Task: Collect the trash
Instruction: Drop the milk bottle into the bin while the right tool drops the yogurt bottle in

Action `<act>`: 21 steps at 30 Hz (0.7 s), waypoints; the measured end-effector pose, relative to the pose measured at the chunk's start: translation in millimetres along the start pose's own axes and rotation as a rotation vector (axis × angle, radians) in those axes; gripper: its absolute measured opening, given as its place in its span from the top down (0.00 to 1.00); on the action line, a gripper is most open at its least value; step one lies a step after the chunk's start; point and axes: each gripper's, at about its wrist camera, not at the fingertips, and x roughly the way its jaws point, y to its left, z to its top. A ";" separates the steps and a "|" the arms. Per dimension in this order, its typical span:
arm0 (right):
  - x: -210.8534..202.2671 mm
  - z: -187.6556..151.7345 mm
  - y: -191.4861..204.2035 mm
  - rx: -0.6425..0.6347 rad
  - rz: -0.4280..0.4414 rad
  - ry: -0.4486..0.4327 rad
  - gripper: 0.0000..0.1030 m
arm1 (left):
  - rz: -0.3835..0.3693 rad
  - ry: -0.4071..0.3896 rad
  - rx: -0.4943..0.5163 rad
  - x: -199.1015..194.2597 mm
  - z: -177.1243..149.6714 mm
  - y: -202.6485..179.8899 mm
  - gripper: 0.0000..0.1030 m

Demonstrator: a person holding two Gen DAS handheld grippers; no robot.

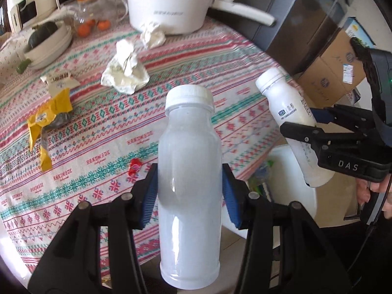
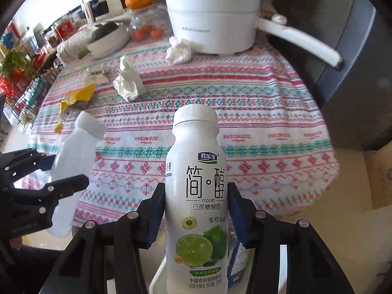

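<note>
Currently, both bottles: held off the table, one per gripper
Left gripper (image 1: 189, 191): clamped on the plain bottle (image 1: 189, 171); blue pads (image 1: 150, 193) are pressed on both sides of its body; bottle is held upright, cap up
Plain bottle: unlabelled, cloudy white, white screw cap; seen also in the right wrist view (image 2: 71, 171), tilted, at the left edge
Right gripper (image 2: 196, 215): clamped on the yogurt bottle (image 2: 196, 196); blue pads (image 2: 155, 215) are set against its labelled sides; seen in the left wrist view (image 1: 311, 132) at the right, with the bottle (image 1: 294, 127) tilted
Yogurt bottle: white, capped, lime picture and printed label
Bin (image 1: 294, 171): white rim is seen below the table edge, under the yogurt bottle; some coloured items inside, not identifiable; part of it is seen behind the yogurt bottle in the right wrist view (image 2: 156, 279)
Table (image 2: 245, 103): round, covered by a patterned cloth
Trash left on table: crumpled tissue (image 1: 126, 71) mid-table; second tissue (image 1: 152, 34) touching the pot; yellow wrapper (image 1: 46, 122) near the left edge; barcoded paper scrap (image 1: 60, 79) just beyond it; small red piece (image 1: 134, 166) near the plain bottle
Other items: white pot (image 1: 169, 5) with long handle at the far side; bowls (image 1: 46, 46) holding a dark squash; glass jar (image 1: 95, 17) with oranges
Cardboard box (image 1: 333, 68): on the floor right of the table
Hand (image 1: 367, 191): partly seen under the right gripper's body
</note>
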 end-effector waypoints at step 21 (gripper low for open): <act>-65.4 -104.1 -76.4 0.156 -0.037 -0.029 0.51 | -0.196 0.030 0.163 13.2 -49.5 -106.0 0.51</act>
